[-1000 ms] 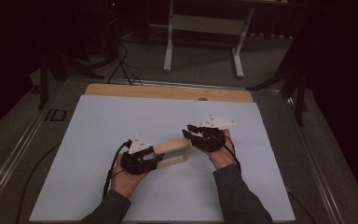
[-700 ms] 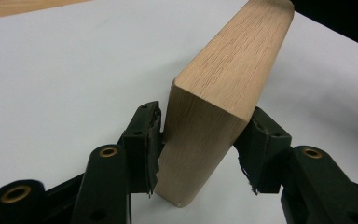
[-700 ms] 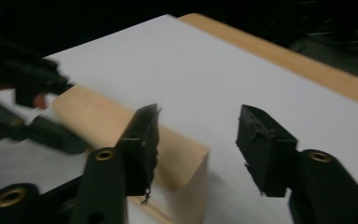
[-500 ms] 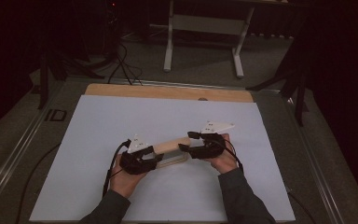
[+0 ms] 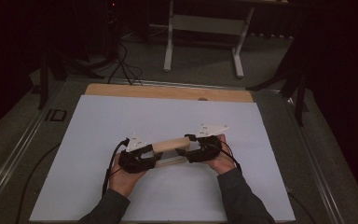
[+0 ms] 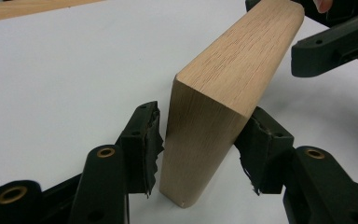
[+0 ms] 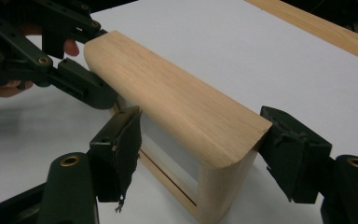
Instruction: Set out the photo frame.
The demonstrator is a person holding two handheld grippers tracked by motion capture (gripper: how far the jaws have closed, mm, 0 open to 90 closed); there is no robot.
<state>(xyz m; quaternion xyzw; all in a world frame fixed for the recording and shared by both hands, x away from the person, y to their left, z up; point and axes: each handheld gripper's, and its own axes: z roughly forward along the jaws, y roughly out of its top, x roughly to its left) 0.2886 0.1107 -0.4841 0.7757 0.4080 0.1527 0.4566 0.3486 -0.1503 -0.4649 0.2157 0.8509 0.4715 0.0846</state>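
Dark room w/ a grey floor; a white metal frame stands at the back, black cords lie on the floor at the back left. Up front is the table, covered w/ a white sheet, and a strip of bare wood shows along its far edge.

Left hand-held gripper is low on the table, held by the person's left hand. It points at the left end of a wood block. In the left gripper view the jaws are a bit wider than the block: left pad has a thin gap to the wood, right pad is right at the wood, can't tell if it touches. So it's part open around the end, not squeezing.

Wood block is in the middle of the table, btw both hand-held grippers. It's a long, light wood piece w/ round corners. In the right gripper view it looks hollow, w/ a white inside.

Right hand-held gripper is at the block's right end, held by the right hand. In its own view the jaws are wide, one pad on each side of the end, both w/ a small gap.
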